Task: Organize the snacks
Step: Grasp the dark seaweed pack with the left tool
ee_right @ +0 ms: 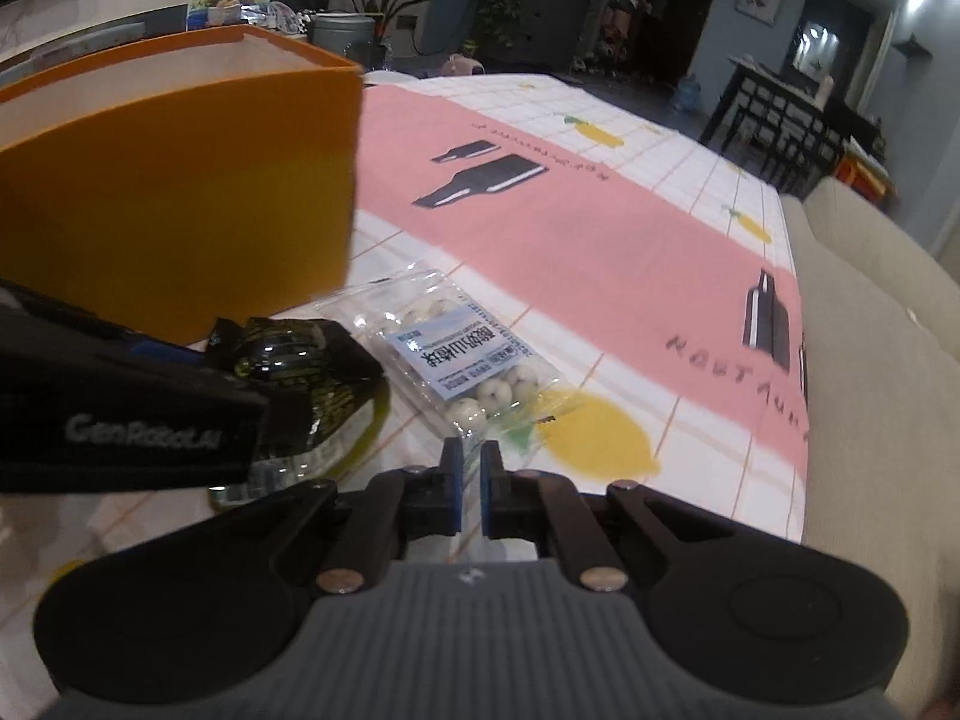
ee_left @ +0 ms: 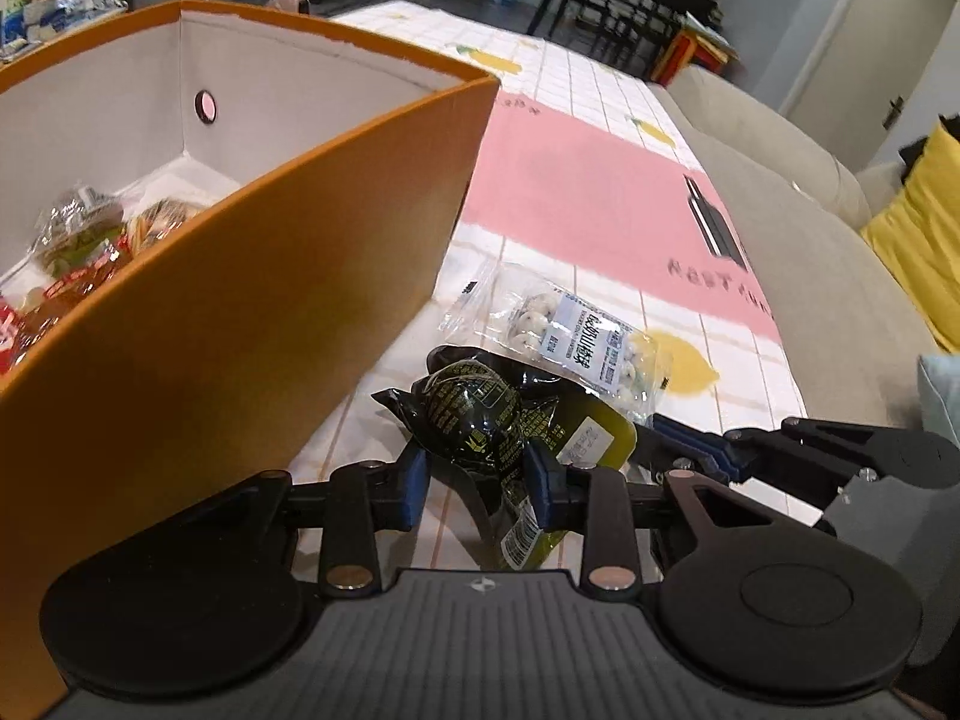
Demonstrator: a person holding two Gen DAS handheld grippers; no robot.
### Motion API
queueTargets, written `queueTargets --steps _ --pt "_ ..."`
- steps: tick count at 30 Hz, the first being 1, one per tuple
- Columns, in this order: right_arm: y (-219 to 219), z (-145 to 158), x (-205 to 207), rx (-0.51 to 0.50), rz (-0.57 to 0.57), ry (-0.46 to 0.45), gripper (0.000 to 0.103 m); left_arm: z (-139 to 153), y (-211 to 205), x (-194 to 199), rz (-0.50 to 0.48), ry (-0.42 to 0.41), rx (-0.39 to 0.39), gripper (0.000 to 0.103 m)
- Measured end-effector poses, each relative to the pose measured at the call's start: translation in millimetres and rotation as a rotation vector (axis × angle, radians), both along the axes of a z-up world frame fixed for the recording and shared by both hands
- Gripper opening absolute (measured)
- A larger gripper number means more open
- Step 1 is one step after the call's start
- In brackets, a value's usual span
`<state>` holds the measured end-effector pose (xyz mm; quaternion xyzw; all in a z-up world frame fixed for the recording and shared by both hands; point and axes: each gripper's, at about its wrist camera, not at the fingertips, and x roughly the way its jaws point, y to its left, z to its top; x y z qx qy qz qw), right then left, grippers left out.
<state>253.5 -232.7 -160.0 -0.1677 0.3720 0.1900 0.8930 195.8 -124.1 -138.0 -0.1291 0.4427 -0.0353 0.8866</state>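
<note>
At lower centre of the left wrist view, my left fingers (ee_left: 475, 471) are pinching the black pouch (ee_left: 474, 414) on the desk (ee_left: 600, 192), beside the orange box (ee_left: 240, 276). In the right wrist view, my right fingers (ee_right: 472, 468) are pressing together on the corner of the clear bag (ee_right: 456, 354), just right of the pouch.

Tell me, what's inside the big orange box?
Inside the orange box, the left wrist view shows crinkly snack packets, some clear, some red, piled against its white lining. The box's near wall hides the rest of the bottom, so anything lying there cannot be seen.
</note>
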Motion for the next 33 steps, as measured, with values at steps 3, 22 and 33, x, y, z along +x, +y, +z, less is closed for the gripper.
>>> queueTargets --steps 3,22,33 --pt "6 5 -21 -0.013 -0.039 0.044 0.0 3 5 -11 -0.052 0.047 -0.007 0.036" --pt "31 28 -152 0.097 -0.209 0.404 0.001 14 19 -91 -0.447 0.31 0.27 0.036" --pt "20 57 -176 0.162 -0.225 0.228 0.052 41 30 -100 -0.357 0.21 0.198 0.073"
